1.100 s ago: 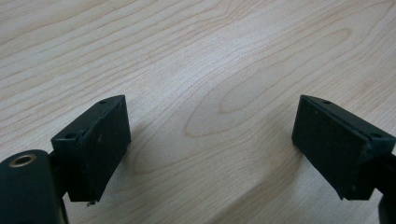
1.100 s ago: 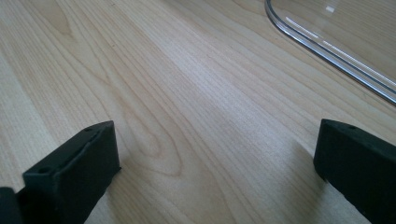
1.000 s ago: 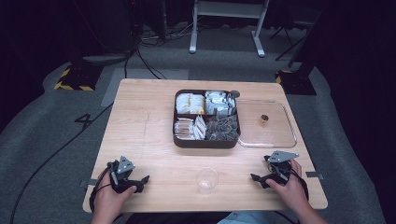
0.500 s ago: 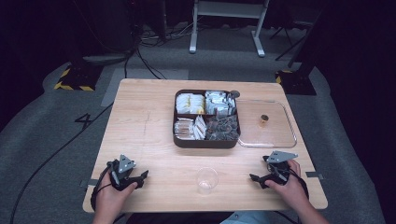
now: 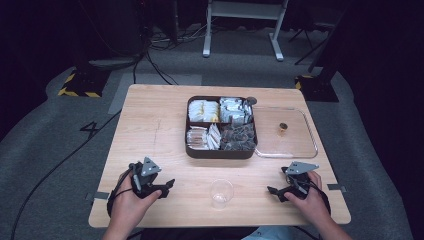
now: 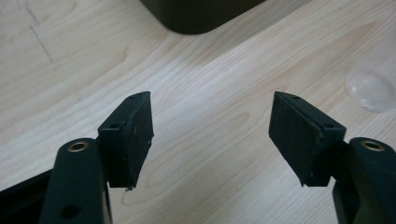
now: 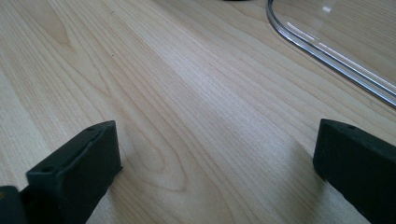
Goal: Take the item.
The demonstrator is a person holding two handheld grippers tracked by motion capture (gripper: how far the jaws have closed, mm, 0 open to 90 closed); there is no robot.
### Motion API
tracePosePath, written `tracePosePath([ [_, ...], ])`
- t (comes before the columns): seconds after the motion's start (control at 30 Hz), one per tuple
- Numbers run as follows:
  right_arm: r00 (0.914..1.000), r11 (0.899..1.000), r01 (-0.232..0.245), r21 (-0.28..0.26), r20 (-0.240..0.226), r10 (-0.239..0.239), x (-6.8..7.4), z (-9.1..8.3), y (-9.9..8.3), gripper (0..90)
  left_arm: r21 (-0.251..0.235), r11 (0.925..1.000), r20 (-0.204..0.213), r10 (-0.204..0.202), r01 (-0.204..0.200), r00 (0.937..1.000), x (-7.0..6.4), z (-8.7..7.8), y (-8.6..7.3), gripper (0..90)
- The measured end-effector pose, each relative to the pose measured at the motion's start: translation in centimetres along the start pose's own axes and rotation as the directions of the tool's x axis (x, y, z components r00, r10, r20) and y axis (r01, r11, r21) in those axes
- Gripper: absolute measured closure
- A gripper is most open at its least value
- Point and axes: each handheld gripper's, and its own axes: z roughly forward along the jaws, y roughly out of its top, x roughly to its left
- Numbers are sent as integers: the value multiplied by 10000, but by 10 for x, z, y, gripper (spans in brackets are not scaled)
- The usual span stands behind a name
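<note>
Resting at the lower corners of the tabletop (image 5: pixel 150 130), left tool (image 5: pixel 159 186) and right tool (image 5: pixel 278 190) sit spread and empty, seemingly pre-start; next likely a reach toward the cup (image 5: pixel 221 192) at lower centre.

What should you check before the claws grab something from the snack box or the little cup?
1. Left claw open with nothing in it: ok, its jaws stand wide apart over bare wood.
2. Right claw open with nothing in it: ok.
3. Small clear plastic cup upright: ok, it stands between the two hands.
4. Dark four-compartment box of packets uncovered: ok.
5. Clear flat lid with a small brown knob out of the way: ok, it lies on the light wooden table, right of the box.
6. What the packets hold: cannot tell.
</note>
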Motion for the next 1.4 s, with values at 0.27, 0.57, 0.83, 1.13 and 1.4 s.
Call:
tracePosePath([
  [0.27, 10000, 10000, 1, -1, 3, -1, 0, 0, 0, 8, -273, 9993, 332, -227, 236, 9992, -5, -1, 33, 355],
  [0.57, 10000, 10000, 1, 3, 11, -1, 0, 0, 0, 7, -884, 9955, 377, -316, 348, 9988, 12, 14, 58, 338],
  [0.83, 10000, 10000, -5, 8, 35, 5, 0, 1, 1, 5, -1450, 9885, 165, -399, 419, 9991, 34, 37, 82, 334],
  [1.13, 10000, 10000, 30, 24, 11, -30, 0, 2, 2, 2, -1534, 9876, 511, -260, 336, 9984, 33, 56, 108, 339],
  [1.4, 10000, 10000, 44, 22, 14, -44, -1, 2, 2, 2, -1897, 9768, 1304, -750, 991, 9886, 39, 78, 134, 337],
])
